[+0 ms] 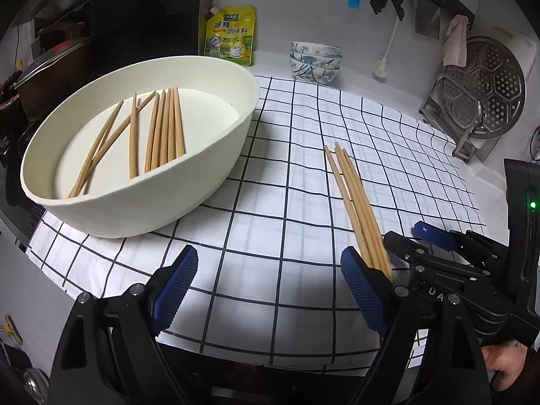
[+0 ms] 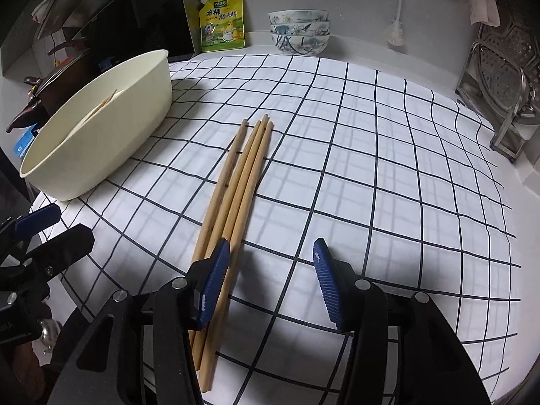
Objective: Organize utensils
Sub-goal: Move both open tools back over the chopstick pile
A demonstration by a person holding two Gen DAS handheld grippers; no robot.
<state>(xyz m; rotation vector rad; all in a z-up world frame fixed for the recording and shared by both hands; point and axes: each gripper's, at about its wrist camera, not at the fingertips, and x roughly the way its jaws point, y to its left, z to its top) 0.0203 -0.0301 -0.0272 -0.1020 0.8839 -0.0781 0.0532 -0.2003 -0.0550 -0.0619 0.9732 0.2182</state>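
A cream oval tub (image 1: pixel 175 182) (image 2: pixel 101 141) stands on the left of the checked cloth with several wooden chopsticks (image 1: pixel 162 131) lying in it. Several more chopsticks (image 1: pixel 354 202) (image 2: pixel 243 175) lie bunched on the cloth. My left gripper (image 1: pixel 270 270) hovers open over bare cloth, with the bunch's near ends just behind its right finger. My right gripper (image 2: pixel 270 256) (image 1: pixel 418 236) is open low over the cloth. Its left finger (image 2: pixel 212 280) lies across the bunch, and the rightmost stick shows just inside the jaws. No pad presses on anything.
At the back wall are a yellow seasoning pouch (image 1: pixel 229 37), stacked patterned bowls (image 1: pixel 315 62) and a white brush (image 1: pixel 381 67). A metal rack with a perforated steamer plate (image 1: pixel 486 91) stands at the right. A dark pot (image 1: pixel 50 67) sits left of the tub.
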